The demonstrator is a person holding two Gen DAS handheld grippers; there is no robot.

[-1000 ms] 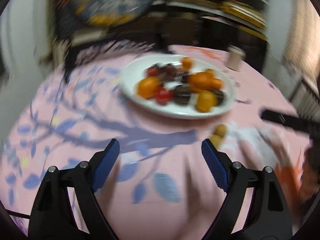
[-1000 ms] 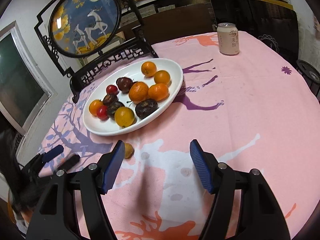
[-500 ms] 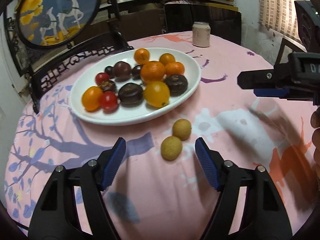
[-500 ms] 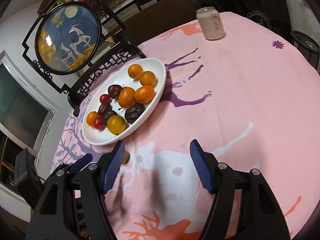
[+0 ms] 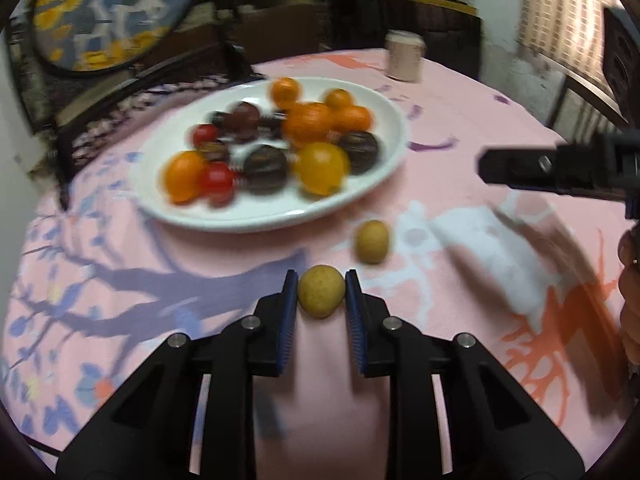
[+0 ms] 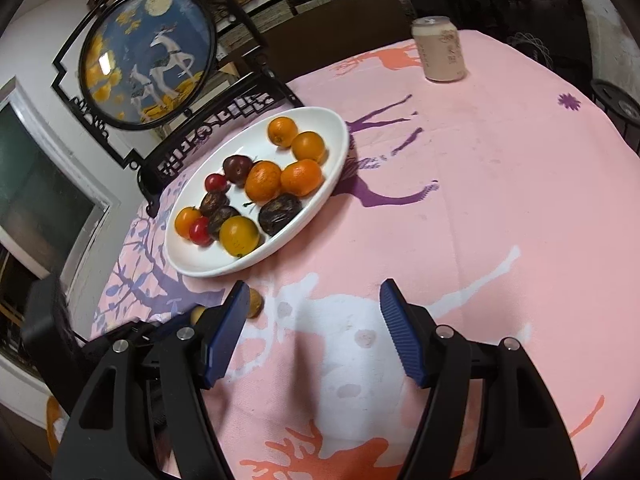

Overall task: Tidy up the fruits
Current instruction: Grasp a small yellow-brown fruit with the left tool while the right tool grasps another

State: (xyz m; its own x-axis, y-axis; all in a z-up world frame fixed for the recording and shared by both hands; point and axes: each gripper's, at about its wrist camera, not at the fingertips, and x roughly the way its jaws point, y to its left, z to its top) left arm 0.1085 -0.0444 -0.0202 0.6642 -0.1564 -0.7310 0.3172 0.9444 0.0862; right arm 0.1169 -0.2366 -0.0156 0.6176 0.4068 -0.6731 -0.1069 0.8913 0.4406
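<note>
My left gripper [image 5: 321,296] is shut on a small tan longan [image 5: 321,290], low over the pink tablecloth in front of the white plate [image 5: 384,108]. The plate holds oranges, dark plums and red tomatoes. A second longan [image 5: 372,241] lies on the cloth just right of the held one; it also shows in the right wrist view [image 6: 255,303]. My right gripper [image 6: 314,312] is open and empty above the cloth, right of the plate [image 6: 332,128]. The held longan [image 6: 197,315] peeks out behind its left finger.
A drink can [image 6: 440,50] stands at the far side of the table [image 6: 500,168]. A black framed round deer screen [image 6: 148,56] stands behind the plate. The right gripper's body [image 5: 560,168] reaches in from the right in the left wrist view.
My left gripper moved forward and down and closed on the nearer longan. The right gripper stayed open and shifted slightly.
</note>
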